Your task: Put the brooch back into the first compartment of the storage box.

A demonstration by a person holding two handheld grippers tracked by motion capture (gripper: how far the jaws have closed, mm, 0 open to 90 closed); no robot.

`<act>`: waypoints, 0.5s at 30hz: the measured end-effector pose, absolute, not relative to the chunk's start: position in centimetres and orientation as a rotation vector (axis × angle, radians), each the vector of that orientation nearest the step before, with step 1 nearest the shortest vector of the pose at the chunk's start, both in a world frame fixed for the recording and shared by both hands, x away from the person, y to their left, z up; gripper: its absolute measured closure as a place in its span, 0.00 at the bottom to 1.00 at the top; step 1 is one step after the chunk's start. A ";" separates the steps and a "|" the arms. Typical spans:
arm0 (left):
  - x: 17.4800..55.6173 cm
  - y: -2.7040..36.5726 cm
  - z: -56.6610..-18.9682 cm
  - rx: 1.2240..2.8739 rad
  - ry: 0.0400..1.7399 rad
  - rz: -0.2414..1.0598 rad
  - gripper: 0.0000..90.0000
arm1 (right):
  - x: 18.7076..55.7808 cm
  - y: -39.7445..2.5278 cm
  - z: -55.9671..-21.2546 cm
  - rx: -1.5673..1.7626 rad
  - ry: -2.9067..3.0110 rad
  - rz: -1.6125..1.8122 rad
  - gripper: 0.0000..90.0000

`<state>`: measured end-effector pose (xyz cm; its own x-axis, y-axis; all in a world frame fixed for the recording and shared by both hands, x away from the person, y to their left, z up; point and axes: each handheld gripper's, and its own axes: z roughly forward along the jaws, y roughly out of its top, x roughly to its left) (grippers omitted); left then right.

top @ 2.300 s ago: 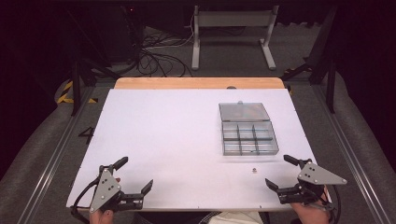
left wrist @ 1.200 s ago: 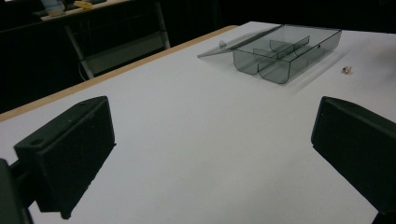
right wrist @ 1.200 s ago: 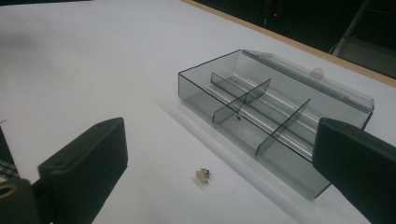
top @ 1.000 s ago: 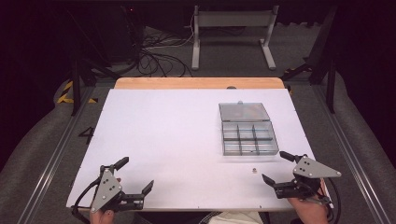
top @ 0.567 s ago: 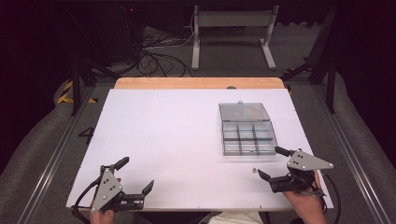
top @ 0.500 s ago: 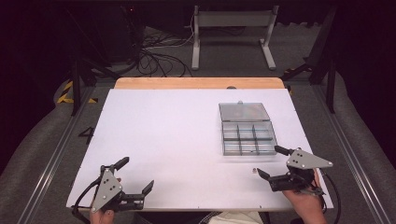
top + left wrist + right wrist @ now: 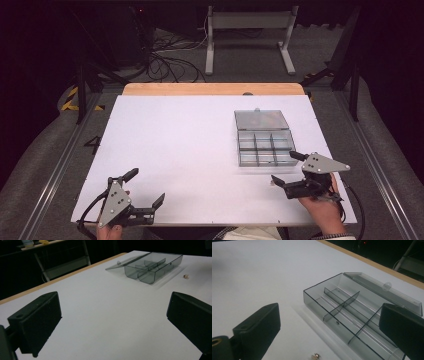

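A clear grey compartment box (image 7: 263, 145) lies right of centre on the white table, its lid (image 7: 261, 119) folded open behind it; it is also in the right gripper view (image 7: 352, 307) and the left gripper view (image 7: 152, 266). A tiny brass-coloured metal piece (image 7: 270, 183) lies on the table in front of the box, at the bottom edge of the right gripper view (image 7: 315, 355). My right gripper (image 7: 286, 168) is open and low, its near jaw tip right beside the piece and its jaws (image 7: 329, 325) framing the box. My left gripper (image 7: 146, 186) rests open at the front left with nothing between its jaws.
The white table sheet (image 7: 190, 140) spreads wide between the grippers, with a wooden edge strip (image 7: 210, 89) at the far side. Past the table are a metal stand (image 7: 250, 30) and cables (image 7: 170, 55) on the dark floor.
My right gripper has moved left and forward from the table's front right corner to the small metal piece in front of the box. The left gripper has stayed put.
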<state>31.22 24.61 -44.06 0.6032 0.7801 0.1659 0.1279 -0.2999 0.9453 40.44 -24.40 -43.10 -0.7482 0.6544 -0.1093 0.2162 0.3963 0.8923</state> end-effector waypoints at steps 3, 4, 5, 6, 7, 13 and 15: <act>31.2 24.6 -44.1 1.783 0.741 0.776 0.00 | 40.8 -24.1 -43.0 0.740 2.225 1.309 0.05; 31.2 24.6 -44.1 1.783 0.741 0.776 0.00 | 40.8 -24.1 -43.0 0.740 2.225 1.309 0.05; 31.2 24.6 -44.1 1.780 0.741 0.777 0.00 | 40.9 -24.0 -43.0 0.737 2.231 1.303 0.05; 31.2 24.6 -44.1 1.780 0.741 0.777 0.00 | 40.9 -24.0 -43.0 0.737 2.231 1.303 0.05; 31.2 24.6 -44.1 1.779 0.742 0.777 0.00 | 40.9 -24.0 -43.0 0.737 2.234 1.301 0.05; 31.2 24.6 -44.1 1.783 0.740 0.774 0.00 | 41.1 -24.1 -42.9 0.742 2.251 1.286 0.05; 31.2 24.6 -44.1 1.783 0.742 0.774 0.00 | 41.2 -24.0 -42.6 0.747 2.280 1.276 0.07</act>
